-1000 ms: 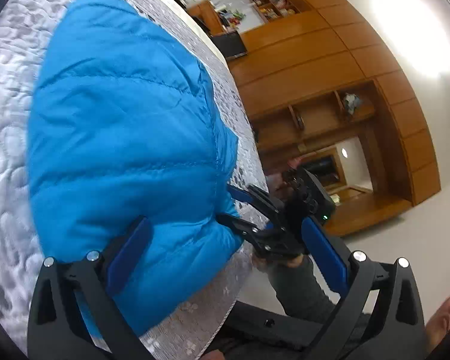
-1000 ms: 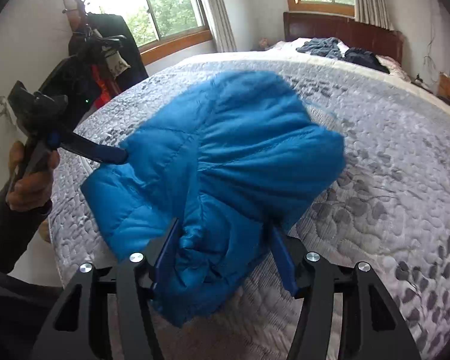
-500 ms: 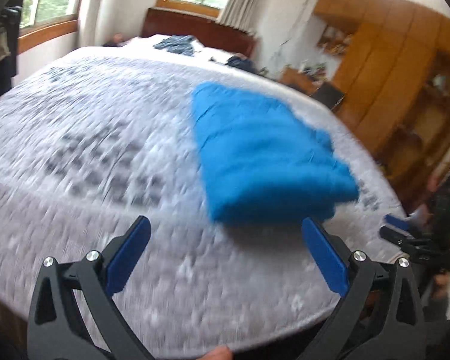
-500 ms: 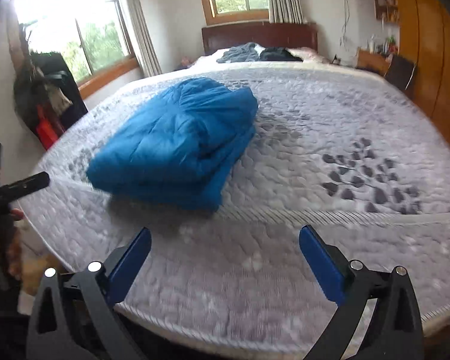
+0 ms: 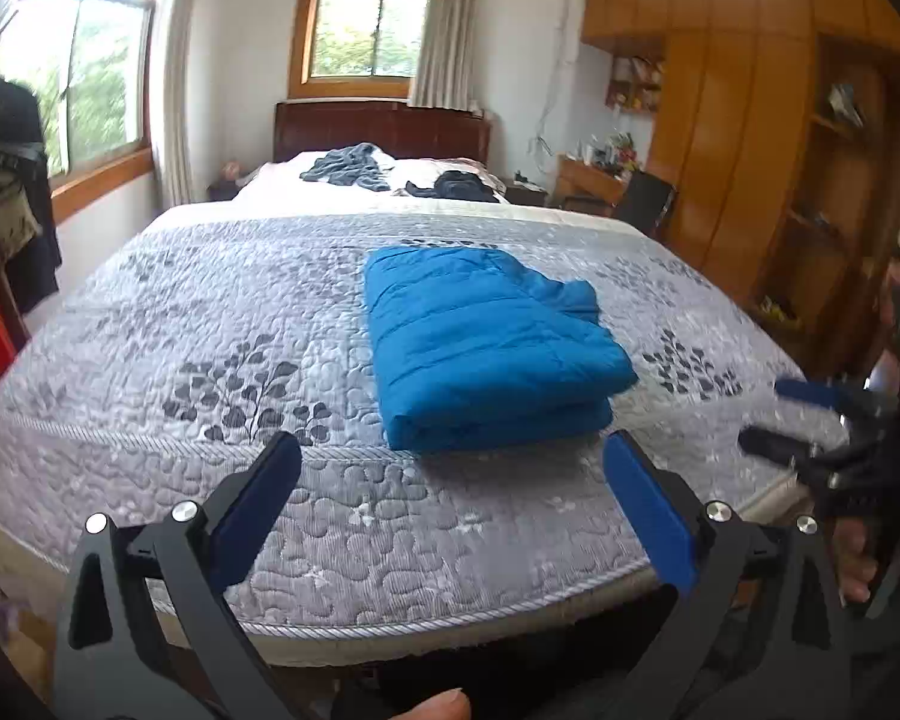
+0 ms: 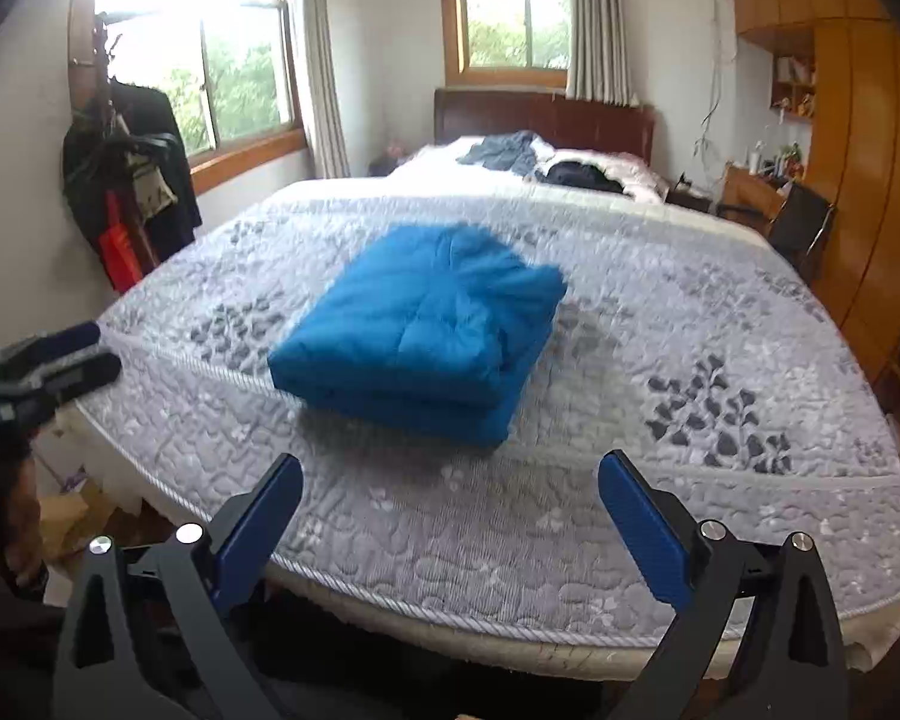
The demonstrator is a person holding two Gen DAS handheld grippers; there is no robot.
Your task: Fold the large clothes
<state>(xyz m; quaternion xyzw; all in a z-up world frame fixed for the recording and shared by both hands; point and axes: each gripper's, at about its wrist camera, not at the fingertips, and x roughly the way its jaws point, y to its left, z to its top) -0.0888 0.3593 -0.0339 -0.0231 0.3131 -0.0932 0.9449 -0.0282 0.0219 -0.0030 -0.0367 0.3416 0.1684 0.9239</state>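
Note:
A blue puffer jacket [image 5: 486, 342] lies folded into a thick rectangle on the grey quilted bed [image 5: 210, 312], near the foot end; the right wrist view shows it too [image 6: 420, 330]. My left gripper [image 5: 450, 498] is open, held back over the bed's foot edge, nothing between its fingers. My right gripper [image 6: 450, 510] is likewise open and empty, clear of the jacket. Each gripper appears in the other's view: the right gripper [image 5: 810, 420] at the right edge, the left gripper [image 6: 60, 360] at the left edge.
Dark clothes [image 5: 354, 171] lie by the pillows near the wooden headboard [image 5: 384, 129]. Hanging coats [image 6: 132, 180] crowd the left wall by the window. Wooden wardrobes [image 5: 750, 150] and a desk with a chair [image 6: 804, 228] stand to the right of the bed.
Both grippers let go of the blue jacket and pulled back from it to the bed's foot. The jacket now rests folded on the quilt.

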